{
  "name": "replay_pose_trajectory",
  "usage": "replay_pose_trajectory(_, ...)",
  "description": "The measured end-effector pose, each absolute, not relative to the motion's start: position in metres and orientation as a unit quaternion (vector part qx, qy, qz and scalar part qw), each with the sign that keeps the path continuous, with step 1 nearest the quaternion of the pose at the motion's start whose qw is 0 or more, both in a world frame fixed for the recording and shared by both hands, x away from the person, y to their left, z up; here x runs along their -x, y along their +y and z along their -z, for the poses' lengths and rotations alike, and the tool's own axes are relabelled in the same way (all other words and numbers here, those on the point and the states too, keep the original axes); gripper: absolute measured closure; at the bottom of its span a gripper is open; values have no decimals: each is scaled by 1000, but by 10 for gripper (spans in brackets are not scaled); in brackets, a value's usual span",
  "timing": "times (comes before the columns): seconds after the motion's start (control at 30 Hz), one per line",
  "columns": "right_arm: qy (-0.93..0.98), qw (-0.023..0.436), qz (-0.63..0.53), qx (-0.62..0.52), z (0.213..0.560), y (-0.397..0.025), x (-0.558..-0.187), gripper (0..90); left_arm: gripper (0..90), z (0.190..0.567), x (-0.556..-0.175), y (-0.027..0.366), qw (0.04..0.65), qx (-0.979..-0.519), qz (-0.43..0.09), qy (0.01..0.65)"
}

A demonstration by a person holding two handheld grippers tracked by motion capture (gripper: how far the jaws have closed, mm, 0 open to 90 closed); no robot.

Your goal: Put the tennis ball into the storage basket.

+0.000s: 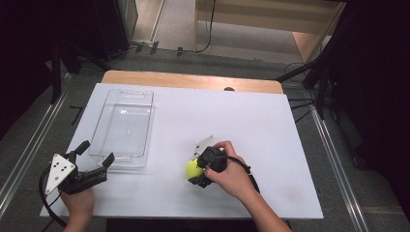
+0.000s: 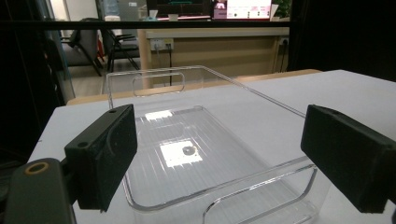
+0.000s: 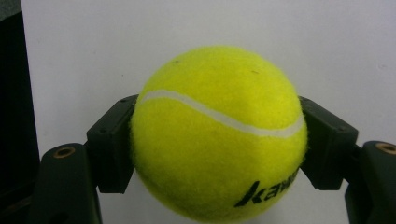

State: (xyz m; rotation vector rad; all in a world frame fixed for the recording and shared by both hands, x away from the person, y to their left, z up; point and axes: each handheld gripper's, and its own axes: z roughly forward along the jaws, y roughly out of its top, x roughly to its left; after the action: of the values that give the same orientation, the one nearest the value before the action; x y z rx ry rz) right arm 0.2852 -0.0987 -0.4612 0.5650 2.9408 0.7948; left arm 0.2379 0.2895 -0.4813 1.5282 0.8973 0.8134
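A yellow-green tennis ball [image 1: 193, 167] [image 3: 219, 133] sits between the jaws of my right gripper [image 1: 196, 169] [image 3: 219, 140], which is shut on it just above the white table [image 1: 270, 140]. Both black pads [image 3: 112, 144] press the ball's sides. A clear plastic bin [image 1: 123, 126] [image 2: 187, 149] stands empty on the left half of the table. My left gripper [image 1: 98, 154] [image 2: 229, 158] is open at the bin's near end, its jaws wide apart and pointing along the bin's length.
The table's wooden back edge [image 1: 193, 79] lies behind the bin. Black stands [image 1: 314, 72] and cables flank the table on the floor. A metal rail [image 1: 29, 145] runs along the left side.
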Motion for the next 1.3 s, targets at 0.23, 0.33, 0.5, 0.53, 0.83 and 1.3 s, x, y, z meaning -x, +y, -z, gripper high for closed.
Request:
replay_pose_trajectory(0.23, 949, 10, -258, -179, 457, -97, -287, 236, 113, 481, -238, 290, 562, -648, -345, 381)
replay_pose_trajectory(0.33, 950, 11, -260, -174, 456, -96, -289, 237, 113, 481, -238, 290, 563, -648, -344, 381)
replay_pose_trajectory(0.5, 951, 7, -256, -175, 454, -93, -290, 237, 113, 481, -238, 290, 563, -648, -344, 381)
replay_pose_trajectory(0.53, 951, 7, -257, -175, 454, -93, -290, 237, 113, 481, -238, 290, 563, -648, -344, 381)
replay_pose_trajectory(0.83, 950, 6, -262, -169, 448, -90, -294, 237, 113, 481, -238, 290, 563, -648, -344, 381)
replay_pose_trajectory(1.3, 949, 6, -270, -162, 443, -81, -299, 236, 113, 481, -238, 290, 563, -648, -343, 381)
